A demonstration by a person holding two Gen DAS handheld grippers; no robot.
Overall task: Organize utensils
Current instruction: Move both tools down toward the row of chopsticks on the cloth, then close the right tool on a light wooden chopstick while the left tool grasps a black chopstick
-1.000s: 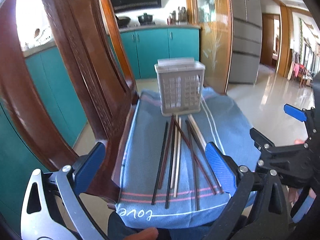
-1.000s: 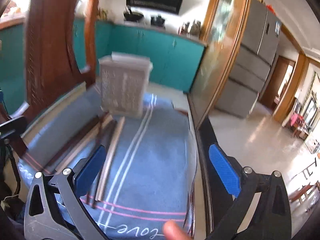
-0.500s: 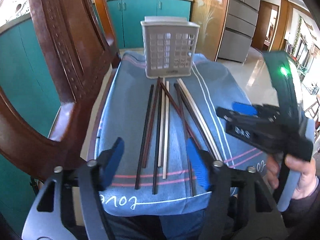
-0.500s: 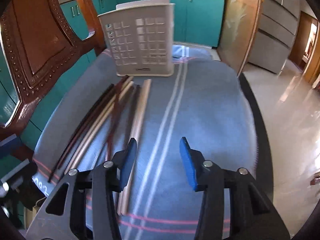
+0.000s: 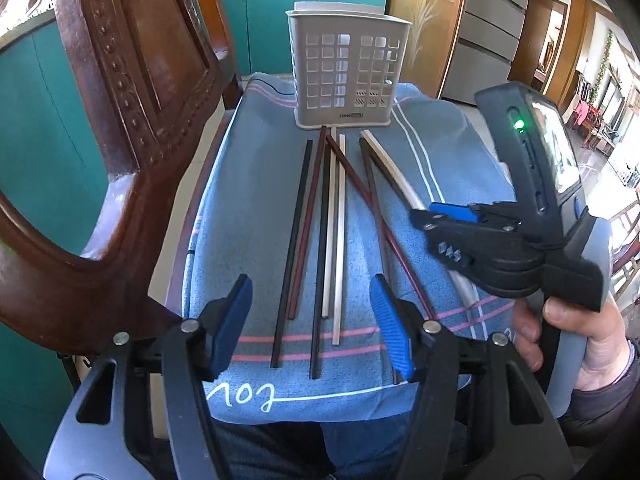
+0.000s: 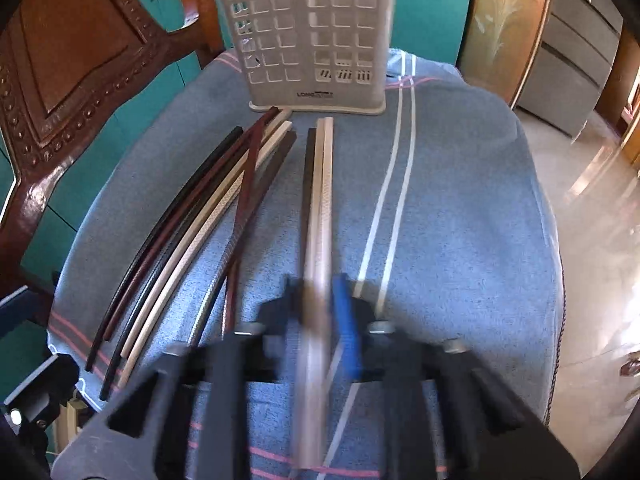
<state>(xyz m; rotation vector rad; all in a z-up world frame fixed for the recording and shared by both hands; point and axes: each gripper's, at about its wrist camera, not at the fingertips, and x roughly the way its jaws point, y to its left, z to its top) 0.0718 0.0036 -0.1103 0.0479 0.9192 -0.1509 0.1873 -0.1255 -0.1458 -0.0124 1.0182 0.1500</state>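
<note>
Here, right tool pinching pale chopstick near its near end, fingers pressed on it; grip low, likely so far tip can swing up into holder. Blur hides whether dark stick beside it also caught. Holder upright at far edge of blue towel, open top reachable. Remaining chopsticks lie lengthwise, tips toward holder. Left tool spread, hovering over near ends, holding nothing.

A utensil holder stands upright at the far end of the towel. Chopsticks lie lengthwise on the towel before it, side by side. A chair back rises left of the towel.
</note>
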